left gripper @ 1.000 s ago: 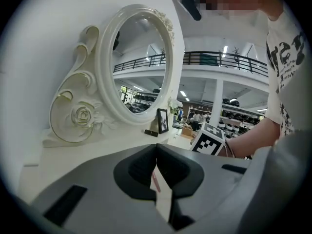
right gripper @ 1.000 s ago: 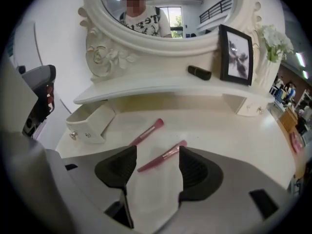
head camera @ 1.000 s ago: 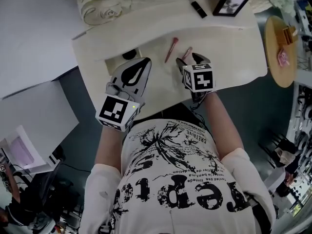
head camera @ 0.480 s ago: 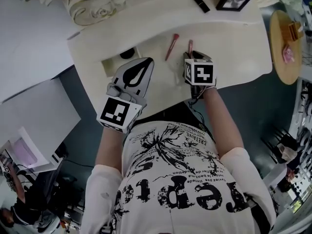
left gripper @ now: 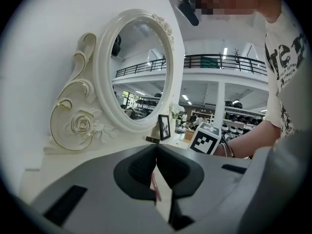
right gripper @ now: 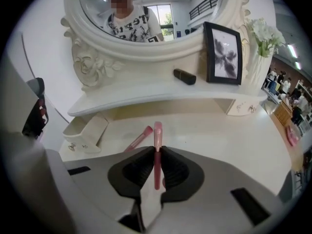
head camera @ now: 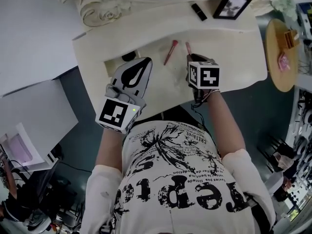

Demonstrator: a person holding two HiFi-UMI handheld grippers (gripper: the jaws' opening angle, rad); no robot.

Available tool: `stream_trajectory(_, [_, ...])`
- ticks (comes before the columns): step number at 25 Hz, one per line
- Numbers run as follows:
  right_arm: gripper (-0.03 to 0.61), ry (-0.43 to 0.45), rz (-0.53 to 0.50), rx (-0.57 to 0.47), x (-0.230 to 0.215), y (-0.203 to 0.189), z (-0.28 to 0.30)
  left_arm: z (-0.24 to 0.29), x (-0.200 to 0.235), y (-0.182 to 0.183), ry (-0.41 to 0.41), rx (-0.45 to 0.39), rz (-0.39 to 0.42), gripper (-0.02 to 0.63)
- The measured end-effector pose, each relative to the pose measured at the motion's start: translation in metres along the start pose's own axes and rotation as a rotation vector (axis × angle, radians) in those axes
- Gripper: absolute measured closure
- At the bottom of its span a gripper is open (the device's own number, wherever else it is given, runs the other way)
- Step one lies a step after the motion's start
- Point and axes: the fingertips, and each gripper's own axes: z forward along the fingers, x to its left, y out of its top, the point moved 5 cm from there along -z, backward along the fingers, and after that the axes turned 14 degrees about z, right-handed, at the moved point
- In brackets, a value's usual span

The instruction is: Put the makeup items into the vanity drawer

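A pink makeup tube lies on the cream vanity top, its far end showing past the jaws. My right gripper is closing, and its pads press on this tube from both sides. A second, darker pink tube lies just left of it. At the left the small vanity drawer stands pulled out, with a dark round item in it. My left gripper hovers by the drawer, shut and empty.
On the raised shelf sit a black lipstick and a framed picture, with white flowers to the right. The oval mirror rises behind. A round wooden side table stands right of the vanity.
My right gripper moved forward over the pink tube and its jaws closed onto it. The left gripper stayed near the drawer.
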Motion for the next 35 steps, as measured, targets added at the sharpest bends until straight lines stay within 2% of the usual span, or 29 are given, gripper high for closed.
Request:
stream_trajectory(6, [0.52,0.14,-0.107,-0.035,0.036,0.012,-0.029,-0.025,0.001,0.017,0.074,-0.045,0.019,0.6])
stream_trajectory(12, [0.52,0.285,-0.28,-0.065,0.095,0.025,-0.047,-0.064,0.012,0.022,0.197,-0.056,0.029,0.6])
stream_trajectory(18, [0.52,0.423,-0.436,-0.014,0.159,0.016,-0.045,-0.108,0.02,0.015,0.319,-0.044,0.012,0.6])
stream_trajectory(22, [0.518,0.504,-0.591,0.044,0.196,0.002,-0.035,-0.134,0.023,0.005,0.414,-0.017,-0.019,0.6])
stream_trajectory(28, [0.518,0.538,-0.78,0.103,0.238,-0.019,-0.016,-0.157,0.024,-0.01,0.495,0.008,-0.051,0.6])
stream_trajectory(35, [0.518,0.57,-0.831,0.18,0.257,-0.029,0.01,-0.17,0.027,-0.026,0.571,0.037,-0.097,0.6])
